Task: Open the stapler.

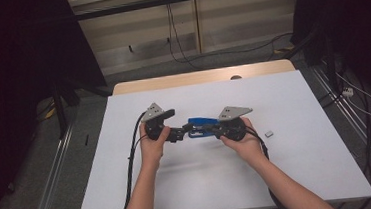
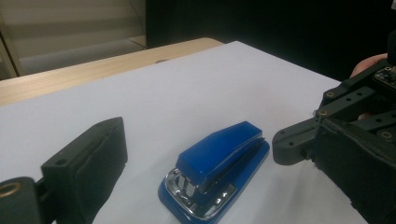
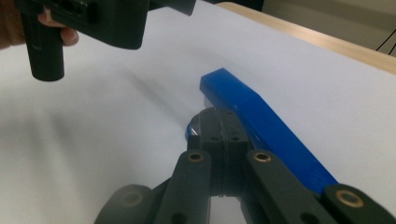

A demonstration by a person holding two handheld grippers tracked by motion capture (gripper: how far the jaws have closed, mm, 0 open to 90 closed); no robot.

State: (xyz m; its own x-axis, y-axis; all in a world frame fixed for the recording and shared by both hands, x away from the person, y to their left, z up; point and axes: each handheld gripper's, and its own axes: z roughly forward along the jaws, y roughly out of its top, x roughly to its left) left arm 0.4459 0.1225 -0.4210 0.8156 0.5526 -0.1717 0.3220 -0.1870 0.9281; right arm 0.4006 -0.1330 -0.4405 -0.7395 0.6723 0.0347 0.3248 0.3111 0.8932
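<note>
My right jaws (image 3: pixel 223 140) are pressed together, nothing between them, their tips resting against the rear end of the blue stapler (image 3: pixel 261 119). My left jaws (image 2: pixel 205 154) stand wide, one pad to each side of the stapler's chromed front end without pressing it. The stapler (image 1: pixel 201 125) lies flat on the white worktop (image 1: pixel 289 176), near the middle, between my two hands, left hand (image 1: pixel 152 142) and right hand (image 1: pixel 244 142) almost meeting over it. So the approach looks done: both tools are at the stapler. What remains, I judge, is the actual grip and whatever handling follows; it is not lifted yet. A small grey block (image 1: pixel 269 134) sits just right of my right hand, untouched.
</note>
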